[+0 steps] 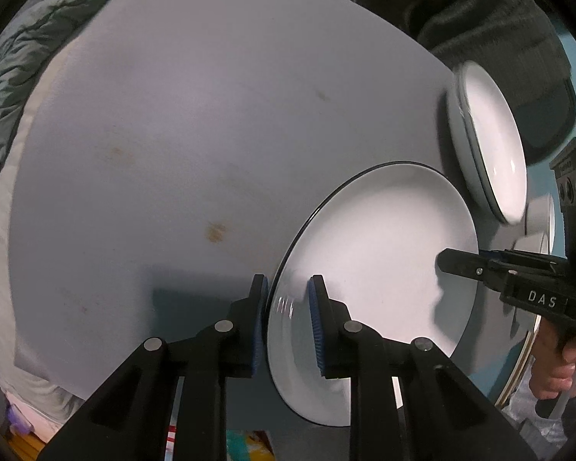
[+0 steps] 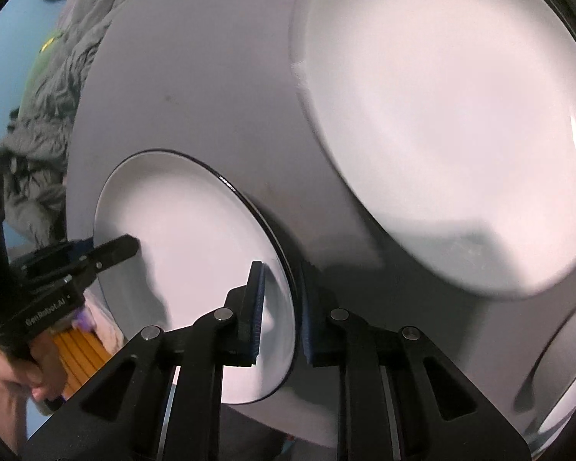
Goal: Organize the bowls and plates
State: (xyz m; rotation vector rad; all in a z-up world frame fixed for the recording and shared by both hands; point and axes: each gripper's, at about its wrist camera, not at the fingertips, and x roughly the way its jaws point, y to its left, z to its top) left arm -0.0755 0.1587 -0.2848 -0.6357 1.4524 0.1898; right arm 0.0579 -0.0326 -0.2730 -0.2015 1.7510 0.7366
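A white plate with a thin dark rim is gripped on two opposite edges above the grey table. My left gripper is shut on its near rim, one blue pad above the plate and one below. My right gripper clamps the far edge in the left wrist view. In the right wrist view the same plate sits between the pads of my right gripper, and my left gripper bites the opposite edge.
A stack of white dishes stands on the table beyond the held plate, large and blurred in the right wrist view. Another white dish lies at the lower right. A rumpled blanket lies past the table's edge. A hand holds the right gripper's handle.
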